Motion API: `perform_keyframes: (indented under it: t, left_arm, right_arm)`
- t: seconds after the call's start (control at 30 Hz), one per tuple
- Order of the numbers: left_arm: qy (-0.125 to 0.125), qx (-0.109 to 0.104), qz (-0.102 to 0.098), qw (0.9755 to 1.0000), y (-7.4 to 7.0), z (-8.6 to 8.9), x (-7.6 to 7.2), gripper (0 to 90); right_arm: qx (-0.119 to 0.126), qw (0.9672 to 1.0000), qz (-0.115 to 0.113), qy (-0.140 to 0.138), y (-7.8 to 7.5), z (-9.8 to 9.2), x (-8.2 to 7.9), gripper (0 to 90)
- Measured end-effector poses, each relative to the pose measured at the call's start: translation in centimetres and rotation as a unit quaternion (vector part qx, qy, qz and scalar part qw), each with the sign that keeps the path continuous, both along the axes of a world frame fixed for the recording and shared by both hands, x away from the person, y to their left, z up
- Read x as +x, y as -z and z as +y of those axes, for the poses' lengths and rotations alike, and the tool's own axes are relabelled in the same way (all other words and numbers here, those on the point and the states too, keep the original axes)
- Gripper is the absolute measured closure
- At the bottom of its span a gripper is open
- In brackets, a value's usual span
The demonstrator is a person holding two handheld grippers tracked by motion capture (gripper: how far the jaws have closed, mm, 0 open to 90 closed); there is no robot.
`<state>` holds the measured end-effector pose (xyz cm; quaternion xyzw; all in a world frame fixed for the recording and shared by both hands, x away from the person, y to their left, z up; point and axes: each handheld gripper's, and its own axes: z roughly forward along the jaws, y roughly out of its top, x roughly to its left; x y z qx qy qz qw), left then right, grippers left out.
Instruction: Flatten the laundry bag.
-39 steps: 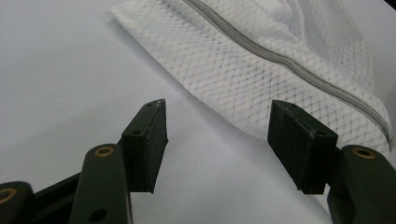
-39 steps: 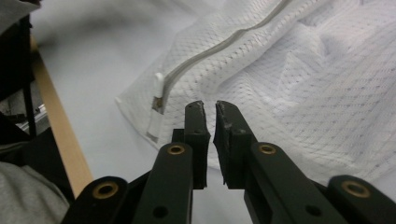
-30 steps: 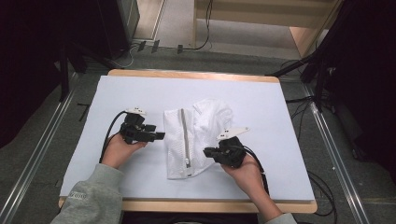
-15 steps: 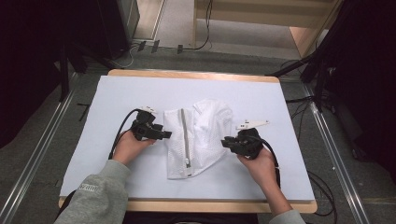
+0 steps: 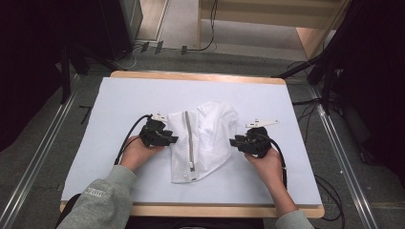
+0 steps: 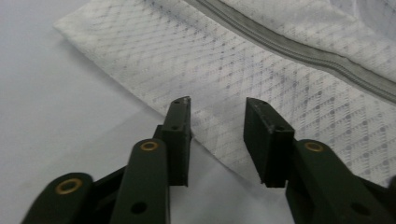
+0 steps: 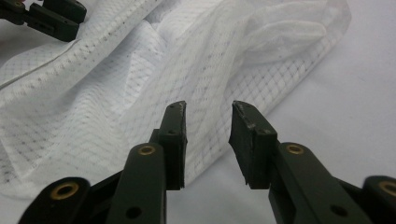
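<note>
A white mesh garment (image 5: 203,140) with a grey zipper (image 5: 189,138) lay crumpled near the middle of the bench (image 5: 119,100), which was covered with a pale sheet, its zipper running roughly toward the person's side. The left claw (image 5: 173,139) sat at the garment's left edge, held in the person's left hand (image 5: 138,152), whose grey sleeve (image 5: 98,205) came in from the bottom of the high view. In the left gripper view the left claw (image 6: 217,108) had its jaws partly apart after just closing in; the folded edge of the garment (image 6: 289,88) passed under and between the tips, but the pads did not press on it, so nothing was gripped. The zipper (image 6: 299,46) ran diagonally across the fabric beyond the jaws. The right claw (image 5: 234,141) was at the garment's right edge, held in the right hand (image 5: 265,164). In the right gripper view the right claw (image 7: 208,109) had just been opening and its jaws stood partly apart, with the garment (image 7: 140,84) lying just beyond and below the tips, its edge reaching into the gap without being pinched. The left claw (image 7: 46,18) appeared far off at the top left corner of that view, across the fabric.
</note>
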<state>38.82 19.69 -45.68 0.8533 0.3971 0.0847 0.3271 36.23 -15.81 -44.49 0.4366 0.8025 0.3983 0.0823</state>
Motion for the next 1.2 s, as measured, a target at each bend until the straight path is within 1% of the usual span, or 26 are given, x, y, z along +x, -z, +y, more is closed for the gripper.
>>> perform_keyframes:
  t: [0.1,0.13,0.2,0.23,0.27,0.3,0.37,0.4,0.47,0.53,0.57,0.7,0.8,0.87,0.97,1.07,1.13,1.2]
  left_arm:
    - [-0.008,0.012,-0.008,0.9999,0.0,0.0,0.0,77.5]
    - [-0.01,0.01,-0.009,0.9999,0.1,0.0,0.1,80.8]
    - [-0.01,-0.001,-0.001,0.9999,0.1,0.2,0.3,86.4]
    - [-0.008,-0.014,0.007,0.9998,0.2,0.3,0.4,90.0]
    - [-0.006,-0.012,0.006,0.9999,0.2,0.3,0.4,90.0]
    - [-0.006,-0.006,0.001,1.0,0.2,0.1,0.3,90.0]
    - [-0.005,0.002,-0.001,1.0,0.1,0.0,0.3,90.0]
    - [-0.006,0.0,0.003,1.0,0.1,0.0,0.3,90.0]
    - [-0.008,-0.011,0.014,0.9998,0.0,0.2,0.4,90.0]
    - [-0.008,-0.012,0.02,0.9997,-0.1,0.3,0.5,90.0]
    - [-0.006,-0.013,0.021,0.9997,-0.2,0.3,0.5,90.0]
    - [-0.011,-0.026,0.018,0.9994,-0.8,0.7,0.4,90.0]
    - [-0.015,-0.038,0.018,0.999,-1.5,1.4,0.3,90.0]
    - [-0.019,-0.045,0.02,0.9986,-1.9,2.0,0.1,90.0]
    - [-0.023,-0.048,0.019,0.9984,-2.4,2.9,-0.2,90.0]
    - [-0.03,-0.054,0.021,0.9979,-2.7,3.7,-0.6,90.0]
    - [-0.031,-0.051,0.023,0.998,-2.8,4.1,-0.9,90.0]
    - [-0.032,-0.051,0.025,0.9979,-2.9,4.5,-1.2,90.0]
  right_arm:
    - [0.002,1.0,-0.004,-0.001,-0.1,0.5,0.5,61.3]
    - [0.002,1.0,-0.005,0.0,0.0,0.6,0.6,60.7]
    - [0.003,1.0,-0.002,0.001,0.0,0.9,0.9,60.0]
    - [0.002,1.0,-0.004,0.0,0.1,1.0,1.0,60.0]
    - [0.002,1.0,-0.005,0.001,0.1,1.1,1.2,60.1]
    - [0.001,1.0,-0.004,0.005,0.1,1.1,1.2,60.2]
    - [0.001,1.0,-0.005,0.008,0.1,1.0,1.4,60.8]
    - [0.001,0.9999,-0.004,0.012,0.1,0.9,1.5,61.0]
    - [-0.001,0.9999,-0.005,0.015,0.2,0.5,1.7,61.4]
    - [-0.003,0.9998,-0.003,0.02,0.2,0.2,1.7,61.9]
    - [-0.003,0.9998,-0.005,0.021,0.2,0.0,1.8,62.1]
    - [-0.005,0.9997,-0.003,0.025,0.2,-0.4,1.9,62.5]
    - [-0.01,0.9996,-0.002,0.026,0.3,-0.5,1.9,63.0]
    - [-0.009,0.9995,0.001,0.03,0.4,-0.6,2.0,63.7]
    - [-0.008,0.9995,0.0,0.031,0.4,-0.8,2.2,64.6]
    - [-0.005,0.9994,0.0,0.035,0.4,-0.9,2.4,65.3]
    - [-0.002,0.9993,0.0,0.036,0.4,-0.9,2.6,65.7]
    - [0.0,0.9993,0.001,0.037,0.3,-0.9,2.8,65.7]
